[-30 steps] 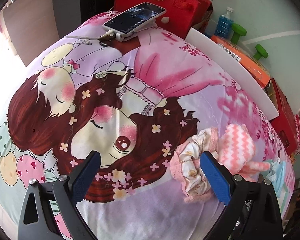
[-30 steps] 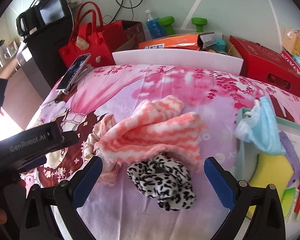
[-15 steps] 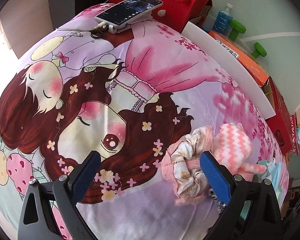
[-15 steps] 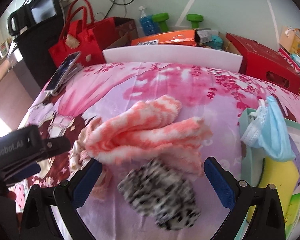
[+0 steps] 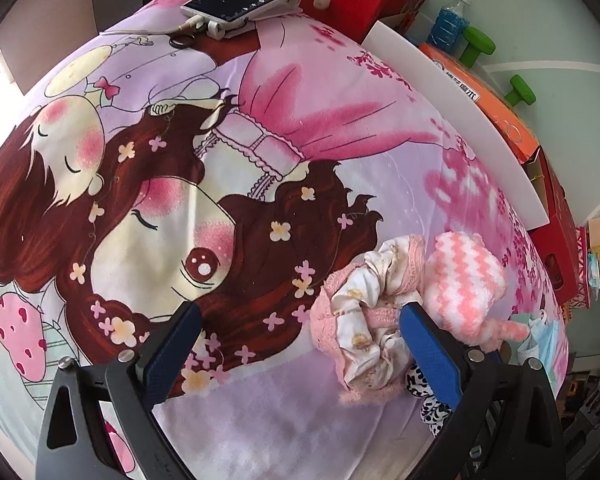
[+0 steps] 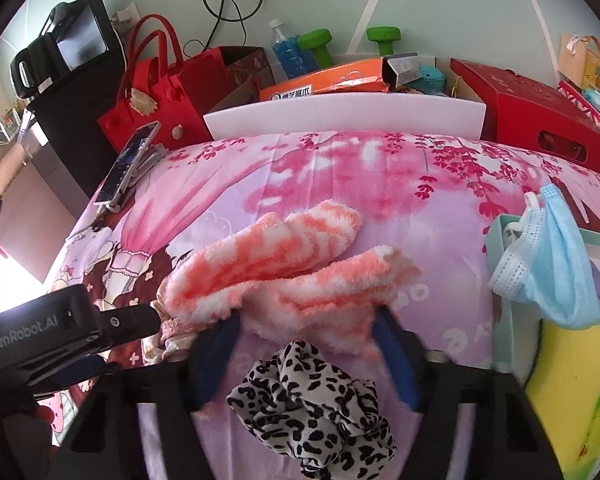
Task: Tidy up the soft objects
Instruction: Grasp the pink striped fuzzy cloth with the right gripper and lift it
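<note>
Leopard scrunchie (image 6: 312,404) lies between right claw (image 6: 304,340) fingers, jaws partly spread and blurred, tips against pink-striped fluffy cloth (image 6: 284,268). Left claw (image 5: 296,344) wide, holding nothing, floral scrunchie (image 5: 364,316) at its right finger. All lie on cartoon-print worktop cover (image 5: 260,128).

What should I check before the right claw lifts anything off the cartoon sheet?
1. Right claw straddles leopard scrunchie: ok, it lies between the fingers.
2. Right claw's grip: cannot tell, fingers blurred.
3. Striped fuzzy sock clear of its tips: not ok, its edge sits there.
4. Left claw open, empty: ok.
5. Floral scrunchie clear of left claw: cannot tell, one finger overlaps it.
</note>
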{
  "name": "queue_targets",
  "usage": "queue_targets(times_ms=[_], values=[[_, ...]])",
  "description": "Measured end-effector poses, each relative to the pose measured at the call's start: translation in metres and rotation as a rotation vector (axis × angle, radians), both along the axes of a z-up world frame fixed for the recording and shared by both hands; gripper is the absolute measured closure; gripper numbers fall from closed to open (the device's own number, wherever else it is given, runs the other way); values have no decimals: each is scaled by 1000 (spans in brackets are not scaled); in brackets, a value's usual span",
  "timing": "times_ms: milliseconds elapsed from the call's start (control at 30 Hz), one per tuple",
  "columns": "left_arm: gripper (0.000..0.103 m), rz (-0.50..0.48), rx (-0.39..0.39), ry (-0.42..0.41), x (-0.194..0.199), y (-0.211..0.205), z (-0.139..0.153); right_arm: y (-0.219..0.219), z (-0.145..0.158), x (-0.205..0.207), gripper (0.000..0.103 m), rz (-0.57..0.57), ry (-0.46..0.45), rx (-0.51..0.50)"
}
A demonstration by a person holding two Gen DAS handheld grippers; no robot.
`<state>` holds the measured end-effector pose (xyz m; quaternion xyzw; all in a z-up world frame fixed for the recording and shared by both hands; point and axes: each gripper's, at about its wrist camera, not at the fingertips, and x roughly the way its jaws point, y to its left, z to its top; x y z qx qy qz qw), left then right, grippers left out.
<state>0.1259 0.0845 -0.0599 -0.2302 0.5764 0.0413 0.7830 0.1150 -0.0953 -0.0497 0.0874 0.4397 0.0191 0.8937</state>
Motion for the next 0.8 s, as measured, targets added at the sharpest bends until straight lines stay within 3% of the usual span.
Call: queue_targets(times_ms=[133,267,800], values=[[4,-13,4,10,0,-3,-2,4,-1,0,68,21,0,-19],[4,-28,13,14,1,-7,-3,5,-1,-1,82,33,-2,-29],[4,-99,69,43,1,-27,-8,-9,36,-18,87,38,-108,20]])
